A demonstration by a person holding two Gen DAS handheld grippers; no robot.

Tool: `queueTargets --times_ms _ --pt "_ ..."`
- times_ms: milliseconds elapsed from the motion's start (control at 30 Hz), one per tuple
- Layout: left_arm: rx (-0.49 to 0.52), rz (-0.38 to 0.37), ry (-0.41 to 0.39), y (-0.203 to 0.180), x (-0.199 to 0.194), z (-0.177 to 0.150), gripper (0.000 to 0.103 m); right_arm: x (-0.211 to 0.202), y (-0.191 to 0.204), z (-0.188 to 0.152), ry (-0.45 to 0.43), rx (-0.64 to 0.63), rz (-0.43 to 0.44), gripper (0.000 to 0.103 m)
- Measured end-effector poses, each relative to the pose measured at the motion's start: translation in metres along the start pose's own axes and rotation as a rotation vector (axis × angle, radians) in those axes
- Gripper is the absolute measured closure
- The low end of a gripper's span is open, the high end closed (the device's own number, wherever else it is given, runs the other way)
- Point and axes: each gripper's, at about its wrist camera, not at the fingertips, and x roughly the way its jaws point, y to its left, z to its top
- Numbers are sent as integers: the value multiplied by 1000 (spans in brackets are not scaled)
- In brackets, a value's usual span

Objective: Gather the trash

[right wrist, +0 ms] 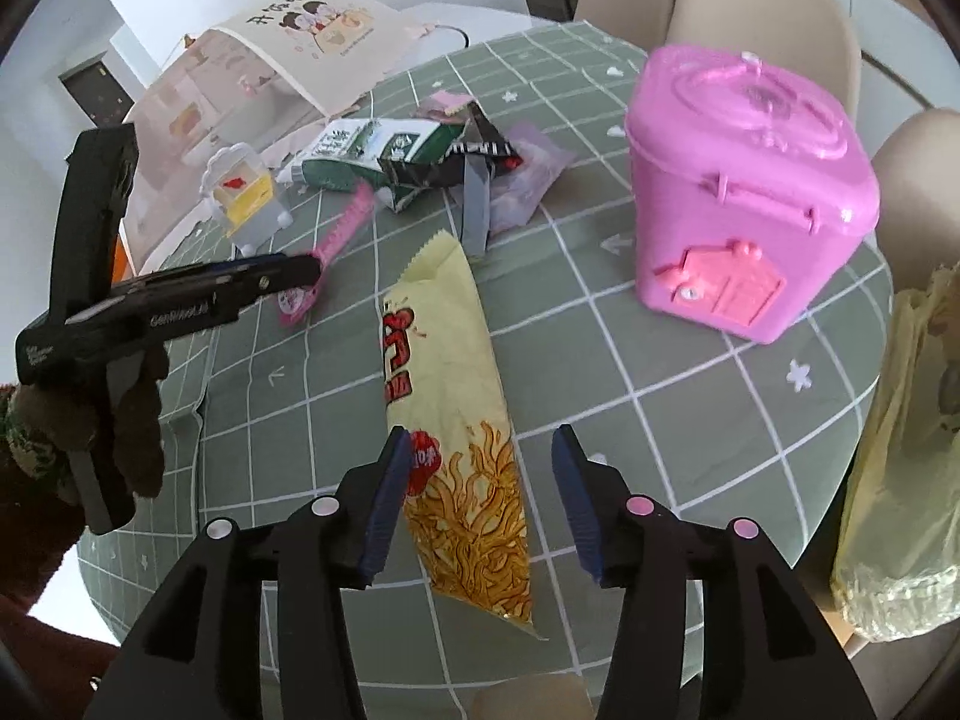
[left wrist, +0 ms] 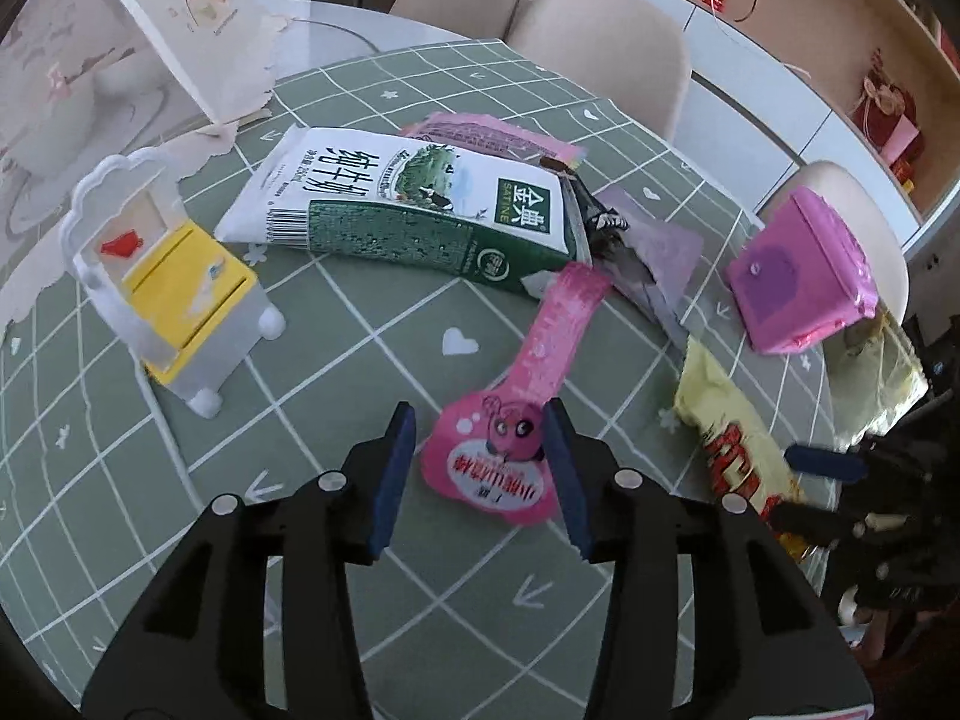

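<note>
A pink lollipop wrapper (left wrist: 528, 372) lies flat on the green checked tablecloth (left wrist: 336, 540). Its round end sits between the fingers of my left gripper (left wrist: 480, 407), which is open and not pressing on it. My right gripper (right wrist: 480, 431) is open over the lower end of a long yellow noodle wrapper (right wrist: 444, 372), which lies between its fingers, close to the left pad. A flattened green and white milk carton (left wrist: 408, 210) lies further back, beside black (right wrist: 456, 162) and purple (left wrist: 654, 246) wrappers. The right wrist view shows the left gripper (right wrist: 288, 273) at the pink wrapper (right wrist: 342, 228).
A pink lidded bin (right wrist: 750, 180) stands at the right of the table. A pale yellow plastic bag (right wrist: 900, 450) hangs at the right edge. A small white and yellow toy cabinet (left wrist: 174, 282) and a standing card (left wrist: 180, 36) are at the left. Beige chairs (left wrist: 600, 42) line the far side.
</note>
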Motion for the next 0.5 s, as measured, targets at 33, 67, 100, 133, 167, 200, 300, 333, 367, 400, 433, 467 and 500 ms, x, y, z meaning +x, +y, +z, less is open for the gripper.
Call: queueTargets --times_ms 33,67,100,133,167,200,300,333,367,400,433,467,500 --pt "-3 -9 3 0 1 1 61 1 -1 0 5 3 7 57" --pt "0 -13 6 -1 2 1 61 1 -1 -1 10 5 12 57" --pt "7 -16 5 -3 2 1 64 1 -2 -1 12 7 13 57" --pt "14 -21 3 -4 1 0 76 2 -2 -1 14 7 12 57" --pt "19 -25 4 -5 0 -1 80 3 -2 -1 23 8 13 56" --pt "19 -26 6 -5 0 -2 83 5 -2 -1 34 12 12 56" --pt "4 -35 13 -2 -5 -7 88 7 2 -1 40 -2 1 56" --pt "0 -31 14 0 -6 -8 89 7 3 0 40 -8 -6 56" --pt "-3 -28 16 1 -8 -10 89 8 6 -1 39 -18 -15 56" --pt "-12 -25 18 4 -10 -12 89 8 7 -1 39 -28 -21 55" --pt "-21 -24 18 6 -12 -15 89 9 10 -2 39 -47 -30 52" --pt "-33 -25 18 8 -15 -18 89 10 14 -3 38 -62 -39 50" --pt "-40 -26 17 10 -17 -20 89 11 15 -4 38 -70 -48 49"
